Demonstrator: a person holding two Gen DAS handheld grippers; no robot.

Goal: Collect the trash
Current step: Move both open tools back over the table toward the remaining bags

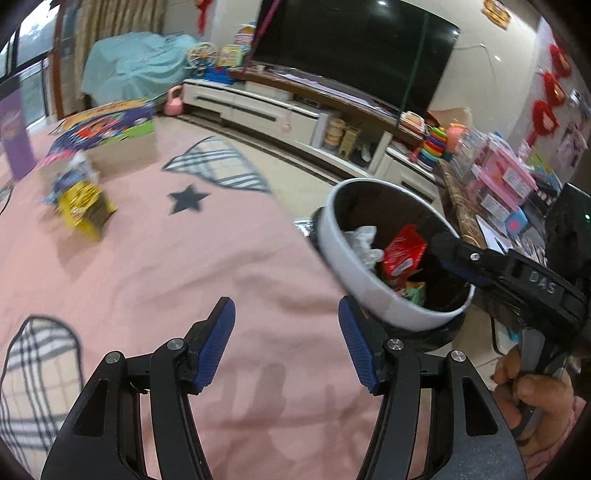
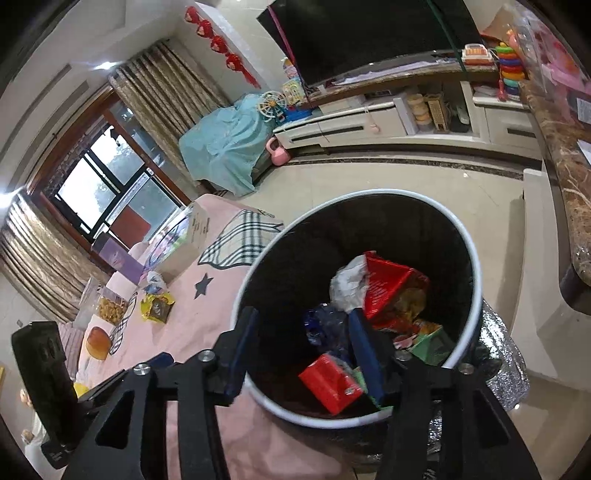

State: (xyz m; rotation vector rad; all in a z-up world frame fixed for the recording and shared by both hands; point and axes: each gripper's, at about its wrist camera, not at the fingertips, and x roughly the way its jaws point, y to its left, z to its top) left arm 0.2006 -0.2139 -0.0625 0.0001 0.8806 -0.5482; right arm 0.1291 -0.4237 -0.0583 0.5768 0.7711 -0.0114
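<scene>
the bin (image 2: 369,236) sits ahead of the right gripper (image 2: 303,350), whose empty jaws are spread across its near rim; inside lie a red wrapper (image 2: 388,284), white paper (image 2: 347,282) and a red box (image 2: 328,380). the left gripper (image 1: 286,339), jaws apart and empty, hangs over the pink cloth (image 1: 166,266). only the left view shows the right hand (image 1: 532,398); a yellow packet (image 1: 83,212) lies far ahead-left of the left jaws.

Landmark: trash bin (image 2: 354,417).

Left wrist view: sits low over the pink cloth (image 1: 184,266), facing along it toward the TV (image 1: 354,48); the trash bin (image 1: 354,273) lies to its right, near, seen obliquely, with the other handheld unit reaching over the rim.

Right wrist view: directly above the bin, close, tilted down into its mouth; TV (image 2: 369,33) beyond the bin.

Shared: bin, pink cloth (image 2: 207,314) left of it, TV.
</scene>
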